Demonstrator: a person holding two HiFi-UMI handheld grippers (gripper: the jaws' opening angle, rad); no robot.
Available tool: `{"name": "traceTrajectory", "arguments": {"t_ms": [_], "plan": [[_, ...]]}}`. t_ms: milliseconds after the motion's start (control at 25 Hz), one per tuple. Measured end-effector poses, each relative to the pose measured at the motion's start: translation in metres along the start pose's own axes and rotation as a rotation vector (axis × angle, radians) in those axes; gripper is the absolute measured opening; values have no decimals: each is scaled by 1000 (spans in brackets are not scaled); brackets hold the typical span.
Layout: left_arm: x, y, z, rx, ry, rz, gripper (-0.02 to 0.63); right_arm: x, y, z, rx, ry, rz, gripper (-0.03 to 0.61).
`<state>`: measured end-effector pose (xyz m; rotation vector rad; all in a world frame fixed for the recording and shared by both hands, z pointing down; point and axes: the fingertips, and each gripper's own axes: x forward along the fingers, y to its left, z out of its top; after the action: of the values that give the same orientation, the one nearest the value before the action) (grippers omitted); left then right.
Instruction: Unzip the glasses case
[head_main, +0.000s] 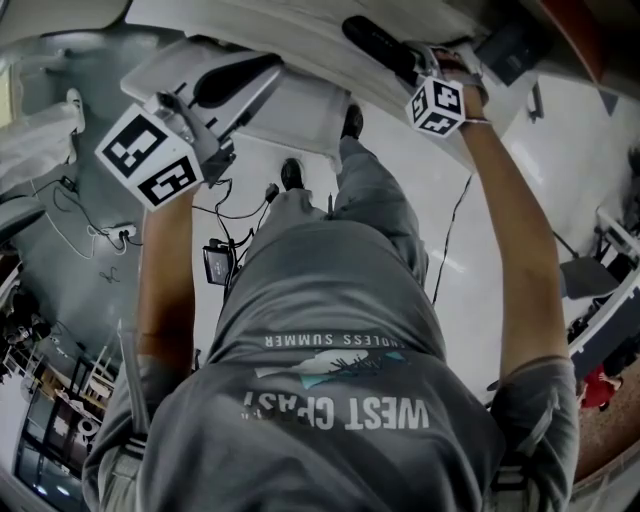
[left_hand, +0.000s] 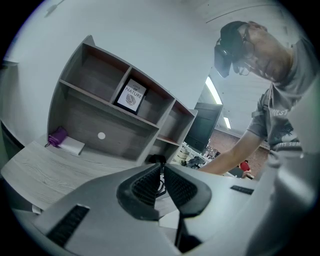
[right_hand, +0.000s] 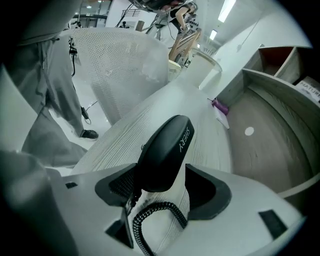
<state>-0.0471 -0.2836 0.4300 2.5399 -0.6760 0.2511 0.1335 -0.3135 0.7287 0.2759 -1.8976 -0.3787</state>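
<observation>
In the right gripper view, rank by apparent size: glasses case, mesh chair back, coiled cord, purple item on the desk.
1. mesh chair back
2. glasses case, enlarged by nearness to the camera
3. coiled cord
4. purple item, far off and tiny

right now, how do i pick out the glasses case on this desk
Start at the pale wood-grain desk with the shelf unit along its back. Near its front edge, between the open jaws of the right gripper, lies the glasses case: a smooth black oblong shell, unlike the purple thing beside the shelf.

shirt (head_main: 340, 440) "west coast", "endless summer"; card (left_hand: 132, 95) "nature"; glasses case (right_hand: 162, 155) "shery"
</observation>
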Motion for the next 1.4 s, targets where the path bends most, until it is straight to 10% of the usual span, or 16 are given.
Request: {"name": "traceTrajectory", "arguments": {"t_ms": [600, 800, 1000, 1200, 1400], "plan": [[-39, -24, 33, 62, -86, 18, 18, -71, -4, 21, 77, -6, 7, 294], [-74, -30, 32, 94, -125, 9, 17, -124, -25, 74, 241, -81, -174, 185], [-97, -47, 36, 139, -158, -3, 17, -208, -57, 129, 620, -253, -339, 9], [-114, -70, 50, 258, -169, 20, 17, -291, -66, 186, 925, -526, -347, 9], [-143, -89, 58, 377, -190, 50, 15, -355, -45, 245, 941, -670, -348, 8]]}}
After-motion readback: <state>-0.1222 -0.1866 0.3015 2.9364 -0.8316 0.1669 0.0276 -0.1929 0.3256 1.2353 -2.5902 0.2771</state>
